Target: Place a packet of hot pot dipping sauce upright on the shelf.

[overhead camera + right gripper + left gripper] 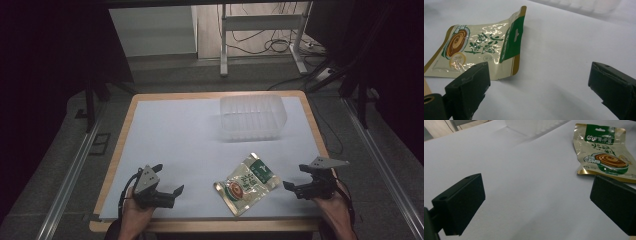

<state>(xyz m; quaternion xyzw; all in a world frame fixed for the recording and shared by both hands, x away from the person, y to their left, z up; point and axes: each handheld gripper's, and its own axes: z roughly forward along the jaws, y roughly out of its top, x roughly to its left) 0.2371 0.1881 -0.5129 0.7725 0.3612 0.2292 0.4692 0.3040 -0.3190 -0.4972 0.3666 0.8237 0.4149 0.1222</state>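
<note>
A cream and green snack pouch (247, 183) lies flat on the white table cover near the front, between the two hands. My left gripper (168, 179) rests at the front left, open, jaws wide apart and empty; in the left gripper view the pouch (603, 152) lies ahead to the right, past my gripper (537, 202). My right gripper (297, 176) sits at the front right, open with nothing between the jaws; in the right gripper view the pouch (481, 46) lies ahead to the left of my gripper (539, 87).
A clear plastic tub (252, 118) stands upright at the back of the table, right of centre. The wooden table edge (220, 95) frames the white cover (175, 135). Cables and a metal stand (262, 30) are on the floor beyond.
</note>
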